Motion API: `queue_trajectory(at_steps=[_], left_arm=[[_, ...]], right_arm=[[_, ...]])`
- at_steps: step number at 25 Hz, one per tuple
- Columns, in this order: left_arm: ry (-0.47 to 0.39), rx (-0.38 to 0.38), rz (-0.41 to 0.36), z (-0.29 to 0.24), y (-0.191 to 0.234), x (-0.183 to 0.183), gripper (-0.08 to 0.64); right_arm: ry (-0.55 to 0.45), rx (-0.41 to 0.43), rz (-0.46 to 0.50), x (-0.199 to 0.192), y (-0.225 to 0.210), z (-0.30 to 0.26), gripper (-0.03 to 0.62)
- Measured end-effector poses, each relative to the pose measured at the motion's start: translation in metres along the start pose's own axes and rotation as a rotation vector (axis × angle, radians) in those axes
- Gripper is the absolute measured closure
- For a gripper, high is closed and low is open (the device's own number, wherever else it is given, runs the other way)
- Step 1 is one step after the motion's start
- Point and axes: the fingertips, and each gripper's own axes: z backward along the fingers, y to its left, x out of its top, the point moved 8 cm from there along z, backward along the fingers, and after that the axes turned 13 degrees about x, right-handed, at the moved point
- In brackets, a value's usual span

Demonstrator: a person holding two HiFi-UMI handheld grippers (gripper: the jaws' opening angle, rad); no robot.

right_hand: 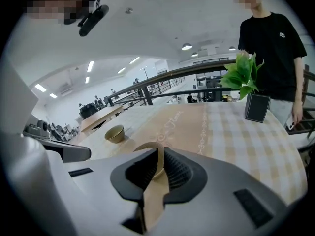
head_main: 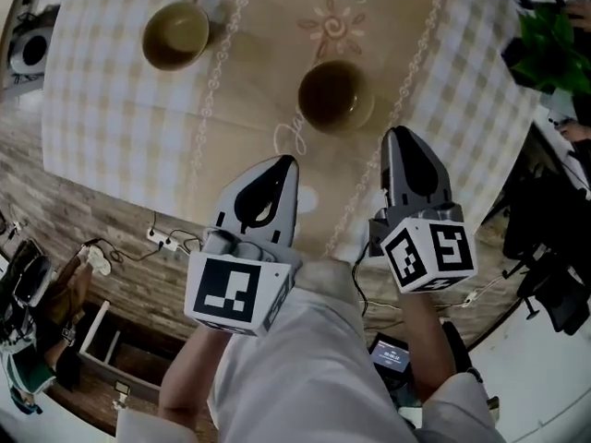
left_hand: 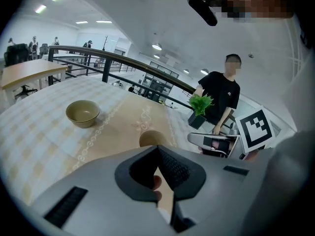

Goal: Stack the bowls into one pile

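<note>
I count two bowls on the counter, both olive-tan, upright and empty, well apart from each other and not stacked. The far bowl sits at about 10 o'clock in the head view, on the checked cloth just beside the tan runner. The near bowl stands on the runner at about 12 o'clock, close ahead of my two grippers.

My left gripper hovers over the near edge of the counter. Its jaws are pressed together at the tips and pinch nothing; only the hollow behind the pads gapes. The near bowl lies at 1 o'clock from these jaws, apart from them.

My right gripper is just beside the left one, a little further forward. Its jaws are closed down to a thin slit, and nothing is gripped: the near bowl's rim shows beyond the tips, at 11 o'clock from them in the head view, near but not touching.

There are two marker cubes, one on each gripper. One potted plant stands at the counter's 2 o'clock edge, and one person in a black shirt stands behind it.
</note>
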Motion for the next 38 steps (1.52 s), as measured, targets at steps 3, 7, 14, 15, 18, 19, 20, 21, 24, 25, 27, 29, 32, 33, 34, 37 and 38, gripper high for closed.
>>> queue_trajectory(at_steps=[3, 7, 14, 15, 18, 19, 20, 21, 24, 25, 27, 29, 32, 33, 34, 37, 38], left_arm=[[0.009, 0.016, 0.017, -0.008, -0.005, -0.008, 0.541], [-0.013, 0.046, 0.075, -0.022, -0.006, -0.014, 0.541], [0.01, 0.049, 0.093, -0.037, -0.007, -0.027, 0.541], [0.006, 0.052, 0.104, -0.04, -0.006, -0.027, 0.541], [0.01, 0.058, 0.121, -0.046, -0.002, -0.03, 0.541], [0.013, 0.058, 0.122, -0.047, -0.001, -0.032, 0.541], [0.015, 0.058, 0.122, -0.048, 0.0, -0.033, 0.541], [0.016, 0.058, 0.122, -0.049, 0.001, -0.034, 0.541], [0.017, 0.063, 0.125, -0.049, 0.005, -0.037, 0.541], [0.018, 0.065, 0.126, -0.048, 0.007, -0.038, 0.541], [0.022, 0.067, 0.128, -0.047, 0.009, -0.04, 0.541], [0.026, 0.069, 0.129, -0.047, 0.011, -0.042, 0.541], [0.024, 0.07, 0.131, -0.047, 0.013, -0.042, 0.541], [0.023, 0.069, 0.132, -0.046, 0.013, -0.043, 0.541], [0.022, 0.068, 0.132, -0.046, 0.013, -0.043, 0.541], [0.019, 0.068, 0.132, -0.044, 0.014, -0.042, 0.541], [0.018, 0.068, 0.131, -0.043, 0.014, -0.042, 0.541]], right_arm=[[0.017, 0.02, 0.002, -0.007, -0.009, -0.005, 0.554], [0.034, 0.067, -0.02, -0.014, -0.019, -0.019, 0.554], [0.065, 0.069, -0.04, -0.025, -0.032, -0.042, 0.554], [0.059, 0.072, -0.045, -0.026, -0.033, -0.044, 0.554], [0.046, 0.074, -0.064, -0.028, -0.036, -0.051, 0.552], [0.043, 0.075, -0.076, -0.029, -0.038, -0.054, 0.552], [0.041, 0.076, -0.089, -0.031, -0.039, -0.056, 0.552], [0.04, 0.078, -0.101, -0.032, -0.04, -0.058, 0.552], [0.043, 0.083, -0.136, -0.035, -0.041, -0.063, 0.552], [0.044, 0.085, -0.148, -0.036, -0.041, -0.065, 0.552], [0.044, 0.083, -0.157, -0.036, -0.041, -0.067, 0.552], [0.045, 0.068, -0.144, -0.036, -0.041, -0.068, 0.552], [0.044, 0.036, -0.119, -0.037, -0.042, -0.069, 0.554], [0.042, 0.029, -0.113, -0.037, -0.041, -0.068, 0.554], [0.039, 0.025, -0.108, -0.037, -0.04, -0.068, 0.554], [0.035, 0.022, -0.089, -0.036, -0.035, -0.067, 0.554], [0.034, 0.024, -0.087, -0.035, -0.034, -0.067, 0.554]])
